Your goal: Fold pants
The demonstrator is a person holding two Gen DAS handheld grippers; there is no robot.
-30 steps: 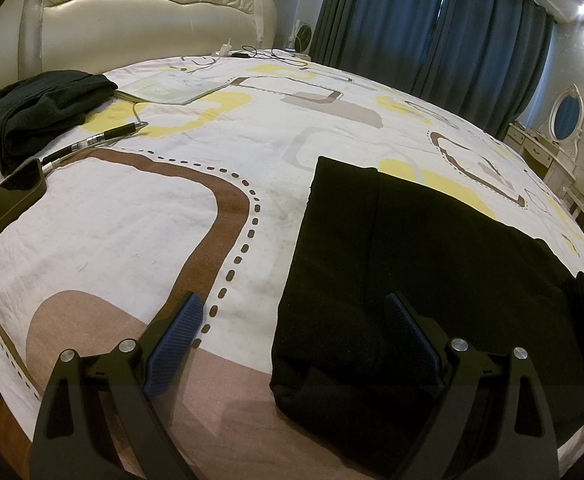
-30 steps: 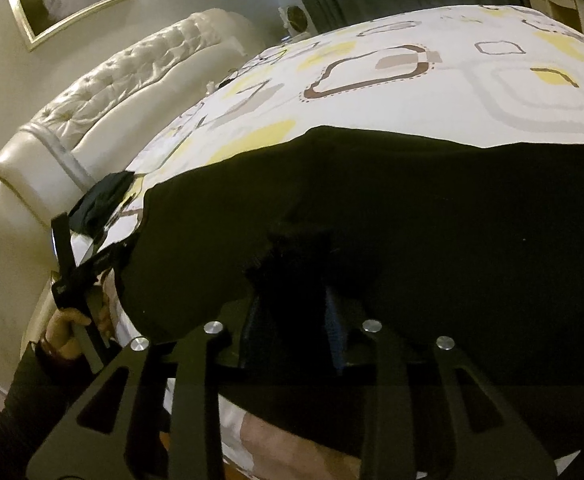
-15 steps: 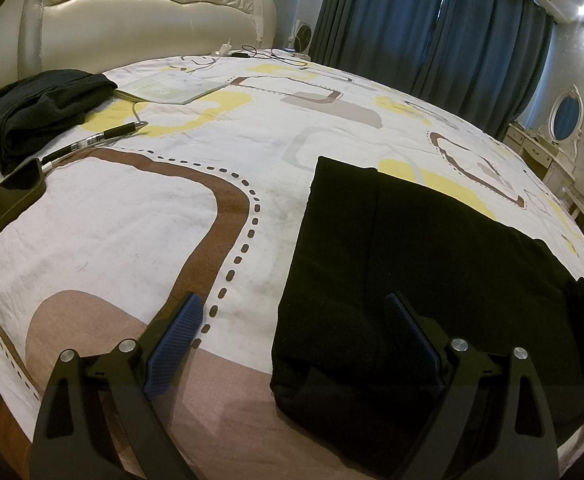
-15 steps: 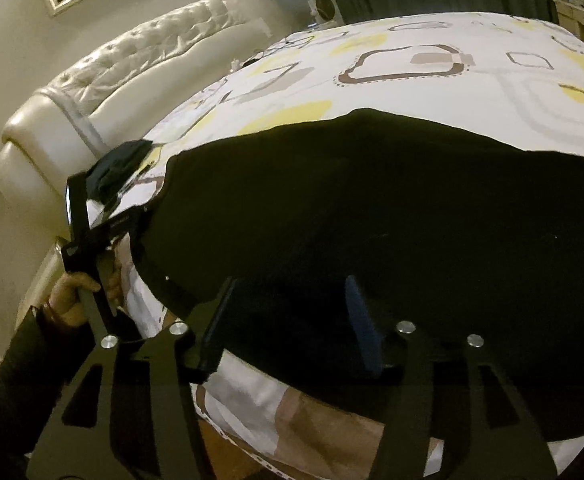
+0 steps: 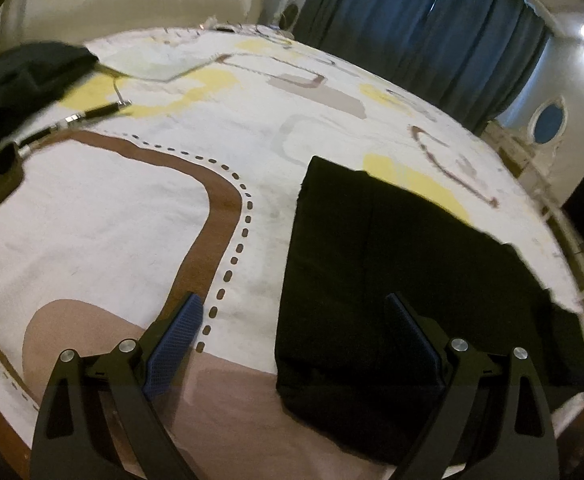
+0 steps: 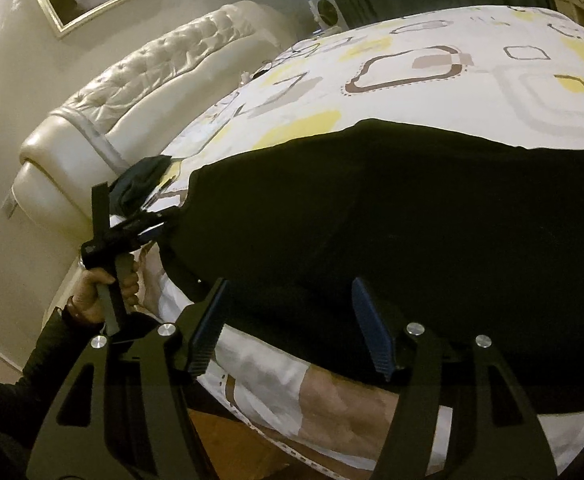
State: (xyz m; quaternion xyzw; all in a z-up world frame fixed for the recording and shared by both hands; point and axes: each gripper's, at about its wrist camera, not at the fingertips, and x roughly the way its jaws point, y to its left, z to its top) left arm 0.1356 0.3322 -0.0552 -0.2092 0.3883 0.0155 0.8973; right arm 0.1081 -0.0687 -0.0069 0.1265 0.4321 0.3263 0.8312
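Black pants (image 5: 384, 280) lie folded flat near the front edge of the patterned bed; in the right wrist view (image 6: 392, 208) they fill the middle. My left gripper (image 5: 294, 320) is open and empty, its left finger over bare sheet, its right finger over the pants' left end. My right gripper (image 6: 289, 304) is open and empty, hovering over the pants' near edge. The left gripper also shows in the right wrist view (image 6: 147, 230), held in a hand at the pants' left end.
A dark folded garment (image 5: 15, 84) lies at the far left, with a pen (image 5: 91, 114) and a paper sheet (image 5: 155, 66) near it. The cream padded headboard (image 6: 131, 92) stands behind. Blue curtains (image 5: 412, 36) and a dresser mirror (image 5: 548, 120) lie beyond the bed.
My right gripper opened, let go of the pants fabric and drew back to the bed edge. The left gripper stayed open, then tilted and shifted slightly.
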